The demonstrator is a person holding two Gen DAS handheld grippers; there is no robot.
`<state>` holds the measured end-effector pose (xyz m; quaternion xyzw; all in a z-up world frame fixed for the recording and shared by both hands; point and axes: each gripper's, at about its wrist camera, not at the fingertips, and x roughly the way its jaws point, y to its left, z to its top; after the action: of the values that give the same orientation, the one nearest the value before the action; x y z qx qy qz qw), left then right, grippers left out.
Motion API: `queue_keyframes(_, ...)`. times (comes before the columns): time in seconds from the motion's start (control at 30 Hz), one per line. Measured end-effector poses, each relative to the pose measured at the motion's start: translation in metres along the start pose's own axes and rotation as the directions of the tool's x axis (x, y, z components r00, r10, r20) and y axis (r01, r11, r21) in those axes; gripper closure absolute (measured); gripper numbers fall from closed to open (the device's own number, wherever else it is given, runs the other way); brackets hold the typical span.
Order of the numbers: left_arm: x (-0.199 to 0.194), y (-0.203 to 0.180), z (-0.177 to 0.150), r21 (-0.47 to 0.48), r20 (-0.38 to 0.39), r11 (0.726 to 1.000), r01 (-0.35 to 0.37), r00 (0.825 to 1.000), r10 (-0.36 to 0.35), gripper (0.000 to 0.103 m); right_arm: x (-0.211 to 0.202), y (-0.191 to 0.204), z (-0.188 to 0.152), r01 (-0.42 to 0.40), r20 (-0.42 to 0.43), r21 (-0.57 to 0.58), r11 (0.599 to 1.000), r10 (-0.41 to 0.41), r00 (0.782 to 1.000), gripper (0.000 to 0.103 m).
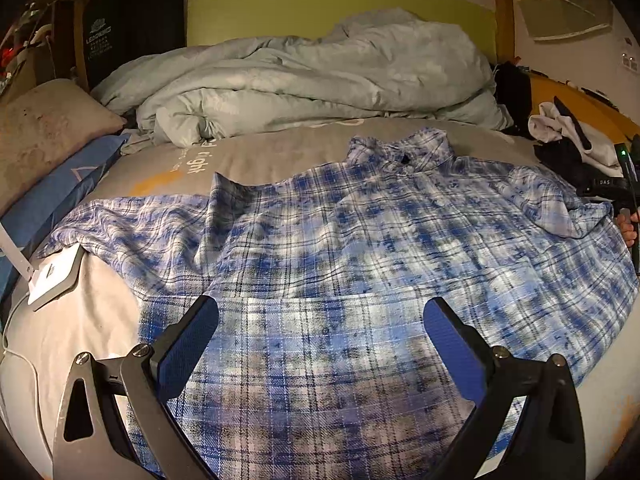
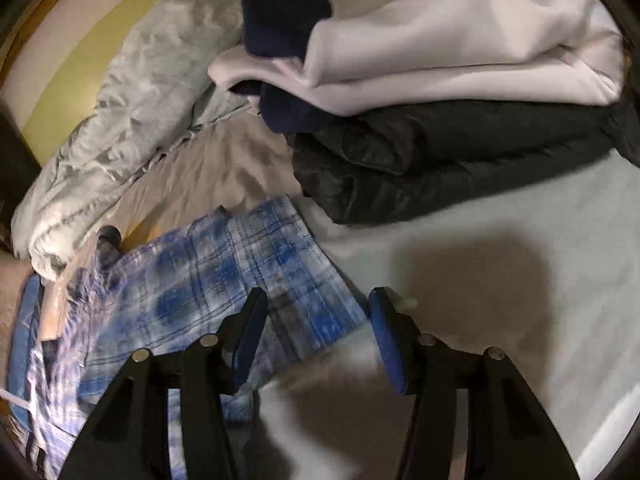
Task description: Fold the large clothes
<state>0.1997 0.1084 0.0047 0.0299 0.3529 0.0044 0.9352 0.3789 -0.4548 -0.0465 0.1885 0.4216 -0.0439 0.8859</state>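
Note:
A large blue and white plaid shirt (image 1: 360, 248) lies spread flat on the bed, collar at the far side, one sleeve out to the left. My left gripper (image 1: 320, 312) is open and empty, just above the shirt's near hem. In the right wrist view a sleeve end of the same shirt (image 2: 224, 280) lies on the sheet. My right gripper (image 2: 318, 308) is open and empty, its left finger over the sleeve's edge. The right gripper's body also shows at the right edge of the left wrist view (image 1: 624, 184).
A crumpled grey duvet (image 1: 312, 80) lies across the far side of the bed. Folded white and black clothes (image 2: 440, 92) are stacked beside the shirt on the right. A white charger with a cable (image 1: 54, 276) and pillows (image 1: 44, 136) lie at the left.

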Motion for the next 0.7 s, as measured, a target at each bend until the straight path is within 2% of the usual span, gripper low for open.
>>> queue_keyframes(0.03,0.001,0.0,0.0,0.0,-0.004,1.0,-0.002,1.0,0.002,0.001,0.0,0.003,-0.001,0.033,0.011,-0.018,0.999,-0.033,0.999,0.082)
queue_keyframes(0.07,0.002,0.001,-0.001,0.0,-0.007,1.0,-0.003,1.0,0.003,0.001,0.0,0.007,-0.003,0.071,0.028,-0.042,0.997,-0.07,0.997,0.093)
queue_keyframes(0.1,0.003,0.001,-0.001,-0.001,-0.009,1.0,-0.003,1.0,0.003,0.001,-0.002,0.009,-0.003,0.049,0.025,-0.055,0.997,-0.048,0.999,0.099)
queue_keyframes(0.2,0.0,0.001,0.002,-0.004,0.003,1.0,0.0,1.0,0.0,0.001,-0.024,0.021,-0.002,0.036,0.104,-0.073,0.997,-0.028,0.994,0.1)
queue_keyframes(0.23,-0.002,0.0,0.003,-0.004,0.01,1.0,0.002,1.0,-0.002,0.001,-0.036,0.029,-0.002,0.01,0.131,-0.09,0.996,0.002,0.991,0.1)
queue_keyframes(0.33,-0.01,-0.001,0.005,-0.003,0.034,1.0,0.007,0.999,-0.007,0.001,-0.08,0.064,-0.005,-0.136,0.186,-0.16,0.978,0.165,0.969,0.1)
queue_keyframes(0.4,-0.015,-0.001,0.007,-0.003,0.048,1.0,0.009,0.999,-0.009,0.001,-0.112,0.098,-0.017,-0.26,0.189,-0.249,0.933,0.31,0.932,0.1)
queue_keyframes(0.47,-0.019,-0.002,0.009,-0.004,0.058,1.0,0.012,0.998,-0.012,0.001,-0.131,0.129,-0.033,-0.299,0.178,-0.331,0.895,0.371,0.911,0.1)
queue_keyframes(0.53,-0.023,-0.002,0.011,-0.013,0.069,1.0,0.018,0.997,-0.017,0.001,-0.141,0.154,-0.053,-0.315,0.167,-0.378,0.871,0.399,0.902,0.1)
queue_keyframes(0.63,-0.032,-0.001,0.012,-0.025,0.088,0.999,0.028,0.996,-0.025,0.001,-0.138,0.182,-0.086,-0.381,0.066,-0.415,0.826,0.445,0.893,0.1)
queue_keyframes(0.7,-0.037,-0.001,0.013,-0.023,0.099,0.999,0.033,0.995,-0.031,0.001,-0.128,0.2,-0.113,-0.391,-0.014,-0.464,0.795,0.434,0.901,0.1)
